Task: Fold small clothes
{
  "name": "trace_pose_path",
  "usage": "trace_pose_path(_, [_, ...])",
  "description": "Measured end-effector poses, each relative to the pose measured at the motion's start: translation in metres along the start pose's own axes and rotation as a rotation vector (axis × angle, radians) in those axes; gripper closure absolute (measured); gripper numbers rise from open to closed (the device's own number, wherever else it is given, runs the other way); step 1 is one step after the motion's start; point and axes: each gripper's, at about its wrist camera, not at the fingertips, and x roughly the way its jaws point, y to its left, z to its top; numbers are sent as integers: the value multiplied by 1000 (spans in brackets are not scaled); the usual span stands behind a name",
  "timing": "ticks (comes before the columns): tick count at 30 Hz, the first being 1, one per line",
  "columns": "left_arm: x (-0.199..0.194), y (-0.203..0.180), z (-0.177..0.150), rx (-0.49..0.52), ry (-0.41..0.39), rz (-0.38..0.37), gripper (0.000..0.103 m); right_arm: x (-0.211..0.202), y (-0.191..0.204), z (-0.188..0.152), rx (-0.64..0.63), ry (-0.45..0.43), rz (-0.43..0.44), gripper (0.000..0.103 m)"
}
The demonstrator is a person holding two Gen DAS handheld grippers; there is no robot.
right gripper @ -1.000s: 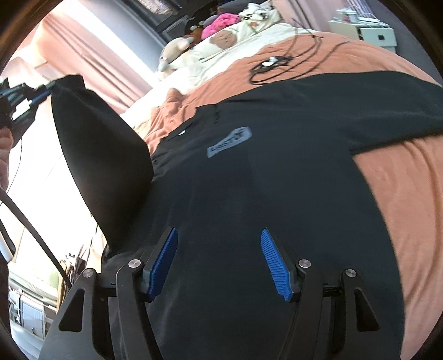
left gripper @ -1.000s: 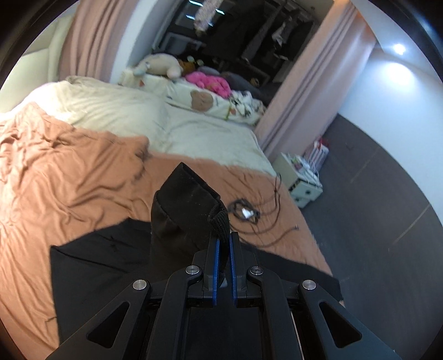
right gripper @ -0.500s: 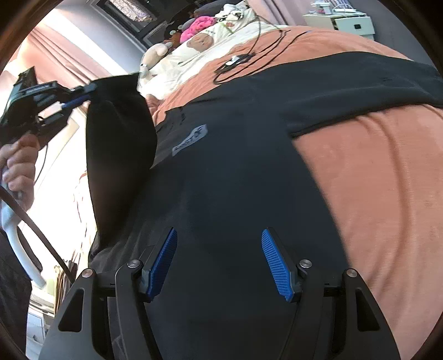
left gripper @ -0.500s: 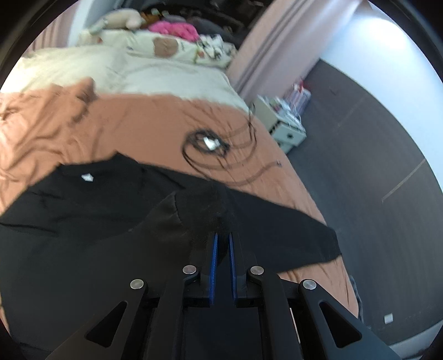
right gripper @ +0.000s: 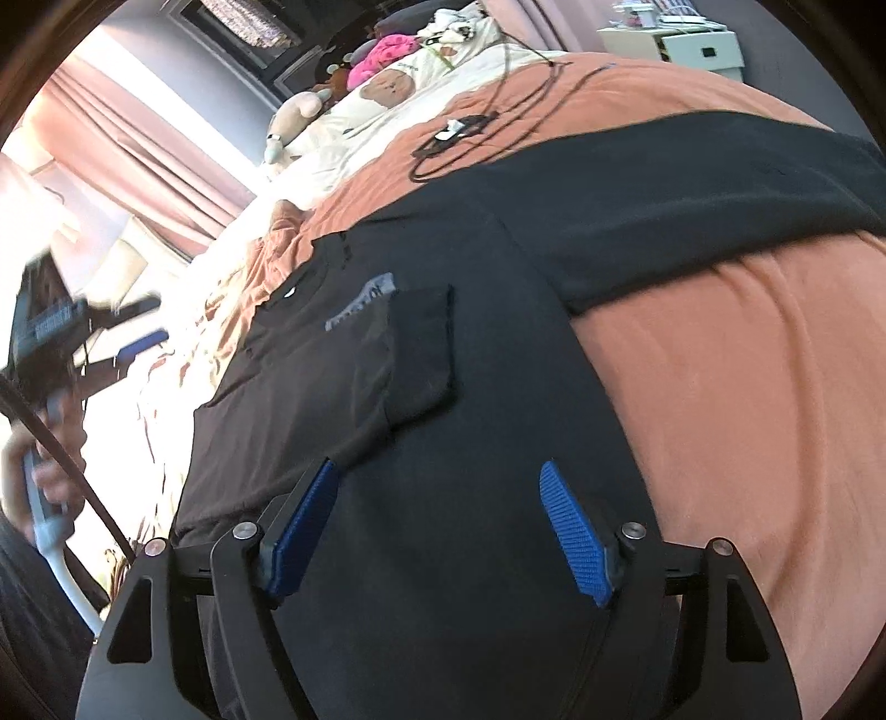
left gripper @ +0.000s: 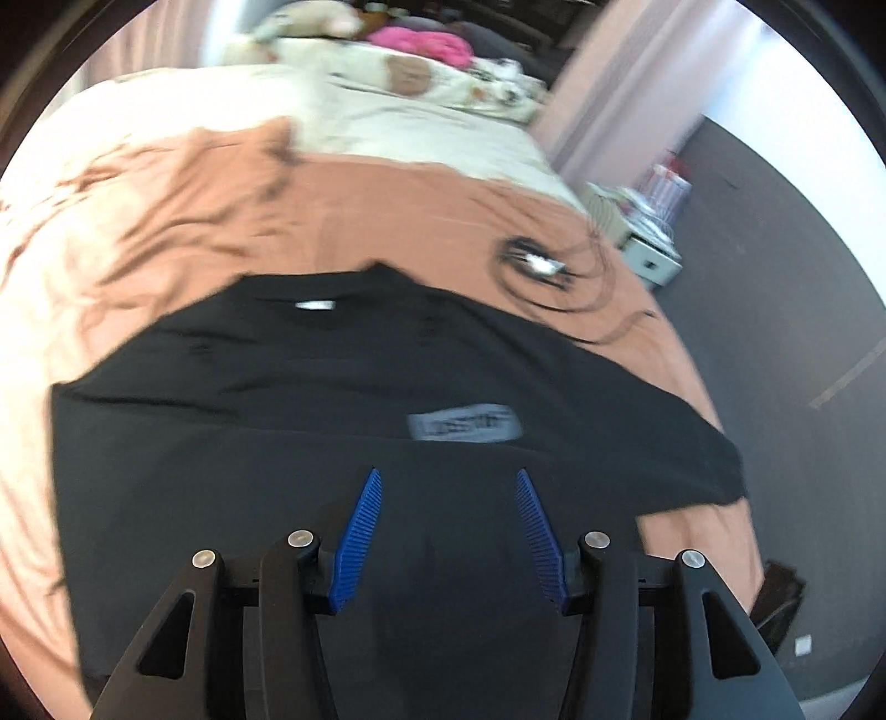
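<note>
The black T-shirt (right gripper: 498,343) lies flat, front up, on the orange sheet (right gripper: 747,387) of the bed, its collar toward the pillows at the head and its hem toward the foot edge where the person stands. One sleeve (right gripper: 387,354) is already folded in over the chest, half covering the grey chest label (left gripper: 464,427); the other sleeve (right gripper: 692,183) is spread out flat toward the bed's side edge by the white nightstand (right gripper: 692,47). So the shirt's long axis runs foot to head, and the unfolded sleeve sticks out across it, on the right-hand side.

The right hand-held gripper (right gripper: 443,526) hovers over the lower body of the shirt, jaws opening wide, nothing between its blue pads (right gripper: 576,531). The spread sleeve lies ahead of it and to its right, so it looks the nearer one for that fold.

The left hand-held gripper (left gripper: 446,531) sits above the shirt's middle, pointing at the label, its jaws opening too and empty; cloth is below them, not pinched. Seen from the right wrist, it is off the folded side, held in the person's hand (right gripper: 44,471). A coil of black cable (right gripper: 459,138) lies beyond the collar, clear of the shirt.
</note>
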Motion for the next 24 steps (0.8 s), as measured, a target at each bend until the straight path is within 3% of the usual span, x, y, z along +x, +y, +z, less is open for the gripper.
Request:
trace_pose_path(13, [-38,192,3,-174,-78,199,50,83,21,49,-54,51,-72,29])
trace_pose_path(18, [-32,246,0,-219,-86,226,50,111,25,57,-76,62,-133,29])
trace_pose_path(24, [-5,280,-1,-238,-66,245,50,136,27,61,-102,72,-178,29])
